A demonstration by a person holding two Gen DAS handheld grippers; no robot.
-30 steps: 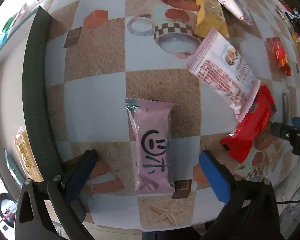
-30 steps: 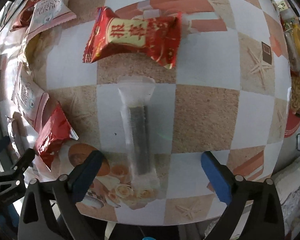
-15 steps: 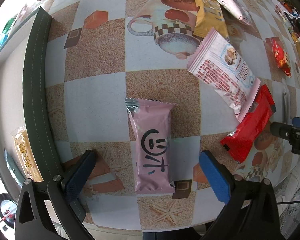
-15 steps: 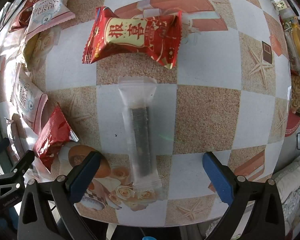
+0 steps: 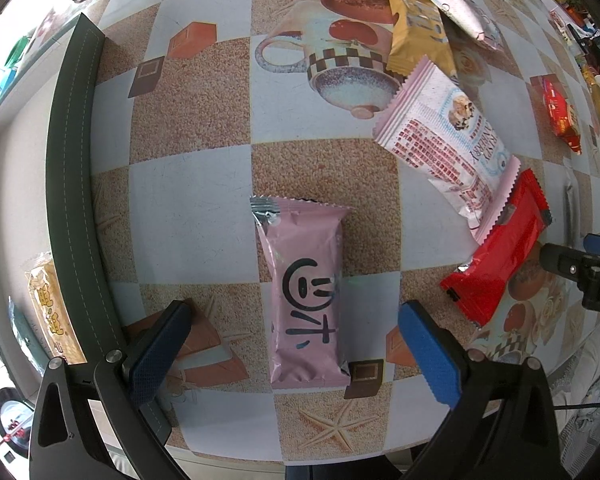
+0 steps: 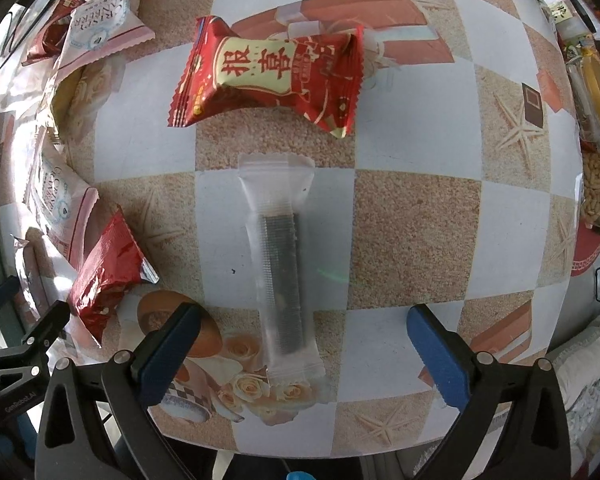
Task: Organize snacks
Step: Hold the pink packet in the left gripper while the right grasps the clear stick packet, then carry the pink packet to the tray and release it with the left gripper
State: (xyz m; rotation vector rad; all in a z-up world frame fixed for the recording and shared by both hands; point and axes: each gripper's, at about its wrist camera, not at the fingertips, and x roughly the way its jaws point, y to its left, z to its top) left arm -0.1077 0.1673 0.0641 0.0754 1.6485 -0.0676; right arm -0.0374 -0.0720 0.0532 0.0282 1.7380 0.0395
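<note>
Here, checkered tan-and-white printed tablecloth (image 5: 188,208) covers the table, w/ dark green stitched strip (image 5: 66,184) along frame left. Only left view shows pink smiley-face snack bar (image 5: 306,292), frame centre, btwn left gripper (image 5: 296,344) fingers, spread apart, untouched. Only right view shows clear-wrapped dark wafer stick (image 6: 282,276) centred btwn right gripper (image 6: 300,352) fingers, also apart; red gold-labelled snack pack (image 6: 268,76) above.

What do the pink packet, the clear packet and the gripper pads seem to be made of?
Pink packet: matte plastic film, likely foil-lined; its folded corner shows silver. Clear packet: transparent glossy film with crimped ends; a dark ridged bar shows through. Pads: blue, fine-textured, probably rubber or soft plastic, on black rigid fingers.
</note>
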